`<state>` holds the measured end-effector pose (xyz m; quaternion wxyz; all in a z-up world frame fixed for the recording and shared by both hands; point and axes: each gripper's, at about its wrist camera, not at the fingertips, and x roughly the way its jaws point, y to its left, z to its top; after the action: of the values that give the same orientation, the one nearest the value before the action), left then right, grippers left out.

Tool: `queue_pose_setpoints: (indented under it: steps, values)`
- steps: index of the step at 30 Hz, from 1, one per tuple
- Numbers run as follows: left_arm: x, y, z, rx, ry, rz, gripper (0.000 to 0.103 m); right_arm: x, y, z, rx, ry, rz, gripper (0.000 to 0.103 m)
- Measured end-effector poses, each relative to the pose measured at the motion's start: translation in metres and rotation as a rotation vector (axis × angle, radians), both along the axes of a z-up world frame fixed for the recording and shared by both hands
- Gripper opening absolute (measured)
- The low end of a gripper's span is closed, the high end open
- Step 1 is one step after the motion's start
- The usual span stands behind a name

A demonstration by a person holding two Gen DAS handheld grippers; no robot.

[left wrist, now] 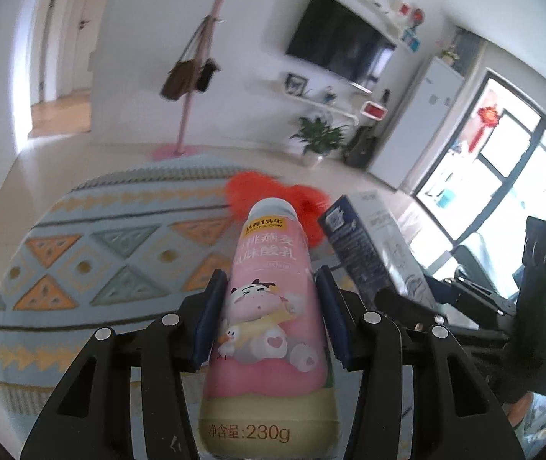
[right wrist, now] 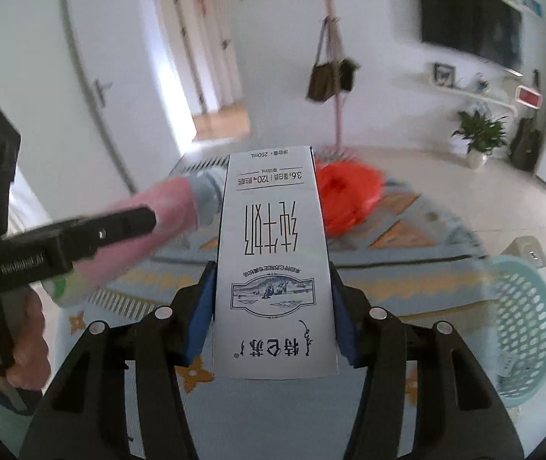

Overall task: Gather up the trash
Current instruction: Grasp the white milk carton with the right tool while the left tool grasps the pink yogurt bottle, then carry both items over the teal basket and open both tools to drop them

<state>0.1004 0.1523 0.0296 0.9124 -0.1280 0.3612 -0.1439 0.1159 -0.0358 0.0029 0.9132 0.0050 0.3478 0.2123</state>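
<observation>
My left gripper [left wrist: 269,287] is shut on a pink yogurt bottle [left wrist: 269,306] with a white cap and a cartoon cow, held above the patterned rug. My right gripper [right wrist: 273,291] is shut on a white milk carton [right wrist: 273,268] with black print. The carton also shows in the left wrist view [left wrist: 372,245] at the right, and the pink bottle shows in the right wrist view [right wrist: 165,214] at the left, held by the other gripper. A crumpled red plastic bag [right wrist: 345,195] lies on the rug beyond both items; it also shows in the left wrist view [left wrist: 269,191].
A teal lattice basket [right wrist: 522,326] stands at the right on the rug [left wrist: 100,237]. A pink coat stand with bags [left wrist: 192,76], a potted plant [left wrist: 318,138], a wall TV [left wrist: 341,42] and a balcony door [left wrist: 502,161] ring the room.
</observation>
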Motion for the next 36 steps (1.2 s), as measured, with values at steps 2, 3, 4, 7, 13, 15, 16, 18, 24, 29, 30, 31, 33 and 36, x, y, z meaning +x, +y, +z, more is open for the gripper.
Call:
queue_pose_setpoints:
  steps: [2, 3, 4, 7, 13, 15, 16, 18, 24, 29, 30, 31, 33, 36]
  values:
    - [0.003, -0.020, 0.007, -0.005, -0.020, -0.031, 0.047, 0.000, -0.024, 0.007, 0.018, -0.014, -0.036, 0.050]
    - [0.005, -0.030, 0.009, -0.007, -0.029, -0.043, 0.047, 0.001, -0.040, 0.010, 0.030, -0.020, -0.065, 0.050]
    - [0.008, -0.043, 0.012, -0.006, -0.039, -0.060, 0.047, 0.001, -0.052, 0.012, 0.036, -0.024, -0.088, 0.050]
    - [0.019, -0.078, 0.015, -0.006, -0.050, -0.108, 0.047, 0.003, -0.089, 0.016, 0.049, -0.043, -0.161, 0.050]
    - [0.043, -0.150, 0.008, 0.002, -0.063, -0.199, 0.047, 0.008, -0.164, 0.010, 0.020, -0.072, -0.335, 0.050]
    - [0.052, -0.172, 0.004, -0.001, -0.055, -0.226, 0.047, 0.013, -0.189, 0.002, 0.035, -0.048, -0.382, 0.050]
    - [0.058, -0.186, 0.001, 0.003, -0.046, -0.243, 0.047, 0.014, -0.200, -0.002, 0.046, -0.038, -0.400, 0.050]
    - [0.069, -0.212, -0.006, 0.019, -0.032, -0.267, 0.047, 0.017, -0.220, -0.010, 0.063, -0.018, -0.438, 0.050]
    - [0.099, -0.267, -0.032, 0.042, 0.011, -0.330, 0.047, 0.033, -0.272, -0.044, 0.095, 0.079, -0.541, 0.051]
    - [0.126, -0.307, -0.060, 0.083, 0.076, -0.352, 0.047, 0.055, -0.300, -0.092, 0.058, 0.203, -0.612, 0.051]
    - [0.130, -0.311, -0.063, 0.085, 0.086, -0.353, 0.047, 0.058, -0.303, -0.099, 0.062, 0.223, -0.616, 0.051]
    - [0.136, -0.317, -0.069, 0.089, 0.100, -0.354, 0.047, 0.060, -0.307, -0.108, 0.074, 0.245, -0.620, 0.051]
    - [0.141, -0.327, -0.075, 0.100, 0.112, -0.360, 0.047, 0.063, -0.313, -0.121, 0.077, 0.281, -0.634, 0.051]
    - [0.146, -0.337, -0.080, 0.134, 0.111, -0.354, 0.052, 0.065, -0.321, -0.130, 0.097, 0.302, -0.640, 0.052]
